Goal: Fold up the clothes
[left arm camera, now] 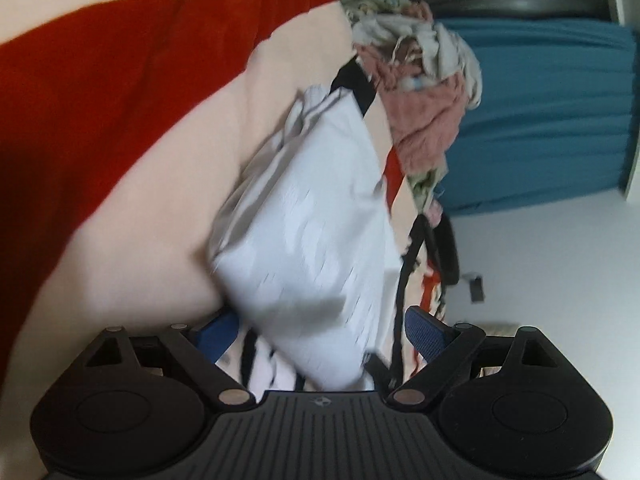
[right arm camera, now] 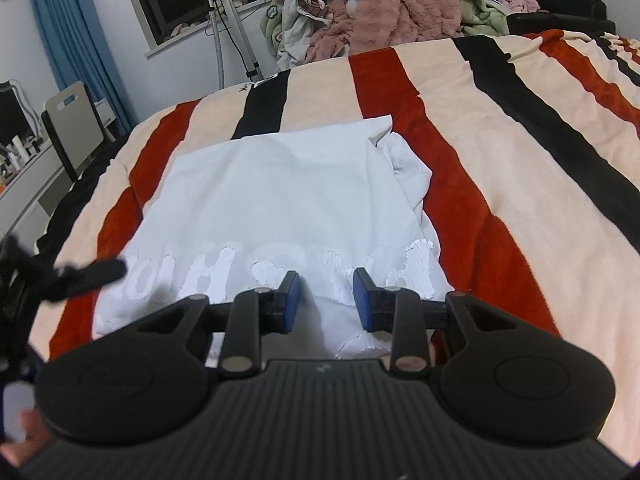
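Observation:
A white T-shirt (right arm camera: 280, 200) with raised white lettering lies folded flat on the striped bed blanket (right arm camera: 480, 160). My right gripper (right arm camera: 327, 300) hovers over the shirt's near edge, its blue pads a narrow gap apart and pinching nothing. In the left wrist view the picture is rolled and blurred. There the shirt (left arm camera: 304, 220) fills the middle, and its near corner lies between the wide-open fingers of my left gripper (left arm camera: 322, 332), with no pad touching it. One blurred black finger (right arm camera: 100, 272) of the left gripper shows at the shirt's left side.
A heap of pink, grey and green clothes (right arm camera: 372, 8) sits at the far end of the bed. Blue curtains (right arm camera: 68, 40), a garment steamer stand (right arm camera: 236, 32), a chair (right arm camera: 72, 120) and a desk (right arm camera: 24, 184) are on the left. A hand (right arm camera: 24, 432) shows bottom left.

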Demonstrator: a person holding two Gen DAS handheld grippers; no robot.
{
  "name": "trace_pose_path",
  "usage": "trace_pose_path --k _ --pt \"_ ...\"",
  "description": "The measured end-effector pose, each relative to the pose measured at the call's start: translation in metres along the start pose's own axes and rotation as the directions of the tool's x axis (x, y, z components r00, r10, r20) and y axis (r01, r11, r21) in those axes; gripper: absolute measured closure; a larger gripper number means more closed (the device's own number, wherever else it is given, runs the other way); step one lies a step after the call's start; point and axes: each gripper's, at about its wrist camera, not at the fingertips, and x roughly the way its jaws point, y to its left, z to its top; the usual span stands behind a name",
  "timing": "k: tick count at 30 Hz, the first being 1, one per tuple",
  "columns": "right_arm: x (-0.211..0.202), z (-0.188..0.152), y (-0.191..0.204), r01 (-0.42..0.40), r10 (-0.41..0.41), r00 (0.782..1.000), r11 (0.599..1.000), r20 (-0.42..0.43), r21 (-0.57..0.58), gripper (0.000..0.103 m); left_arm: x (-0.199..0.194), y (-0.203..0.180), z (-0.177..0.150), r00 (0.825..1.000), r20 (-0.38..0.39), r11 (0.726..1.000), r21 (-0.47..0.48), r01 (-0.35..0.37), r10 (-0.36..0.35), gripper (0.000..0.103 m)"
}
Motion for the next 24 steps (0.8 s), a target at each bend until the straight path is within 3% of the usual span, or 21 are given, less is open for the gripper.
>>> trace_pose_path --k 1,3,4,6,8,10,11,12,13,15,17,21,24 --pt "0.000 0.000 0.000 0.000 0.000 1.000 1.000 0.001 0.004 0.071 0.001 0.000 0.002 1.000 0.015 1.000 -0.002 0.003 -0.003 0.018" --pt "-0.001 0.000 -0.002 -0.003 0.003 1.000 1.000 0.002 0.026 0.071 0.001 0.001 0.004 0.999 0.040 1.000 -0.002 0.007 -0.007 0.039" --pt "-0.001 0.000 -0.003 -0.004 0.004 1.000 0.999 0.003 0.038 0.071 0.002 0.001 0.006 0.999 0.045 1.000 0.002 0.005 -0.005 0.043" --pt "-0.003 0.000 -0.003 -0.002 0.001 1.000 0.999 0.009 0.054 0.071 0.003 0.000 0.008 0.999 0.051 1.000 0.017 -0.012 0.011 0.065" --pt "-0.009 0.001 -0.006 -0.011 0.009 1.000 0.995 0.021 0.100 0.071 0.006 -0.001 0.010 0.998 0.060 0.999 0.033 -0.035 0.033 0.080" --pt "-0.019 0.003 -0.011 -0.033 0.026 0.999 0.984 0.042 0.173 0.068 0.006 0.001 0.010 0.998 0.068 1.000 0.009 -0.013 0.013 0.084" --pt "-0.026 0.002 -0.016 -0.090 0.078 0.995 0.966 0.061 0.243 0.067 0.006 0.001 0.010 0.998 0.069 1.000 0.008 -0.010 0.010 0.085" --pt "-0.033 0.001 -0.022 -0.148 0.128 0.988 0.939 0.083 0.309 0.056 0.006 0.001 0.010 0.998 0.069 1.000 0.012 -0.012 0.011 0.085" --pt "-0.038 -0.002 -0.027 -0.216 0.192 0.976 0.904 0.100 0.369 0.034 0.006 0.000 0.009 0.997 0.071 1.000 0.020 -0.014 0.012 0.086" --pt "-0.040 -0.012 -0.033 -0.331 0.306 0.943 0.820 0.132 0.468 0.015 0.006 -0.001 0.008 0.997 0.075 0.999 0.034 -0.017 0.014 0.086" --pt "-0.029 -0.023 -0.035 -0.393 0.404 0.909 0.743 0.106 0.541 0.015 0.006 -0.001 0.007 0.997 0.076 0.999 0.032 -0.015 0.012 0.087" --pt "0.012 -0.044 -0.042 -0.390 0.528 0.848 0.572 0.039 0.722 0.015 0.006 0.001 0.007 0.997 0.079 1.000 0.021 -0.010 0.008 0.087" --pt "0.037 -0.051 -0.052 -0.353 0.522 0.851 0.495 0.053 0.794 0.017 0.006 0.001 0.007 0.996 0.086 1.000 0.011 -0.004 0.003 0.088"
